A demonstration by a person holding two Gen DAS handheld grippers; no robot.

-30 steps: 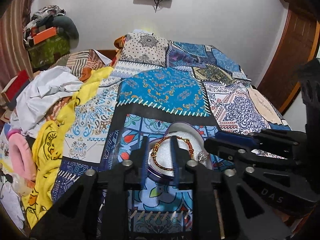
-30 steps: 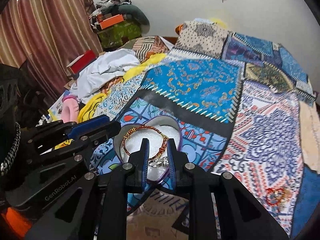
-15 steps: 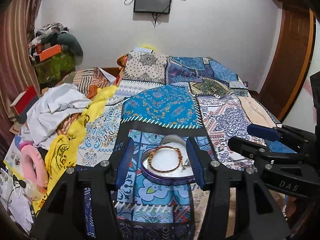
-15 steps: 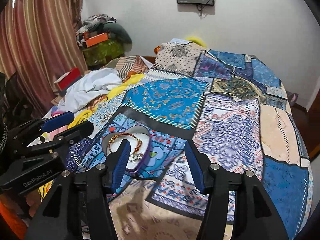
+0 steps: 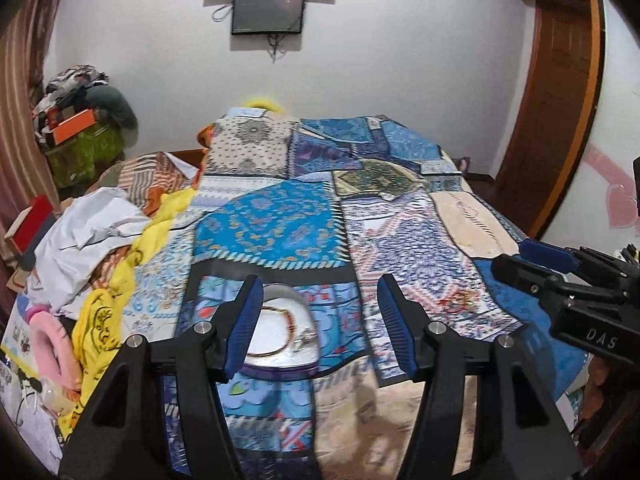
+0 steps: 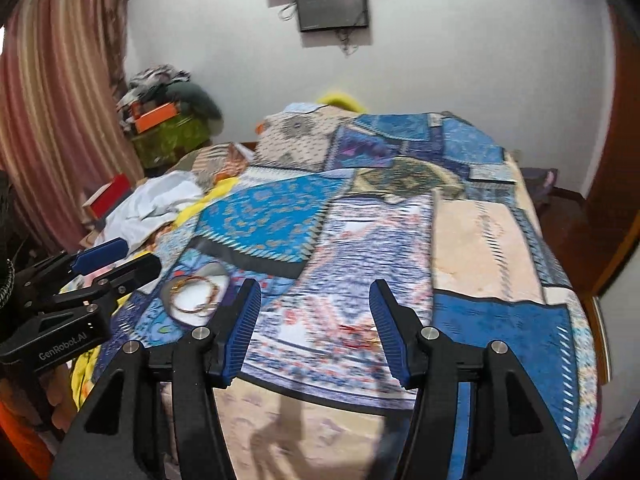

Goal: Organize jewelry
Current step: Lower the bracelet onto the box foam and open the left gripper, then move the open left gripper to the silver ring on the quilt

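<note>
On the bed [image 5: 460,224], both hand-held grippers — left [image 5: 320,320] still opening, right [image 6: 314,328] apart — hold nothing; blurred loose jewelry [image 6: 356,330] risks a fumbled pinch, beside the dish [image 5: 280,332].

The heart-shaped jewelry dish [image 5: 280,354] is lying open on the patchwork bedspread [image 5: 280,224]. Beyond the dish and to its right, flat bedspread is offering free passage to the far pillows. To the dish's left, a heap of white and yellow clothes [image 5: 100,248] is blocking the way. The right gripper [image 5: 568,276] is hanging well right of the dish.
</note>
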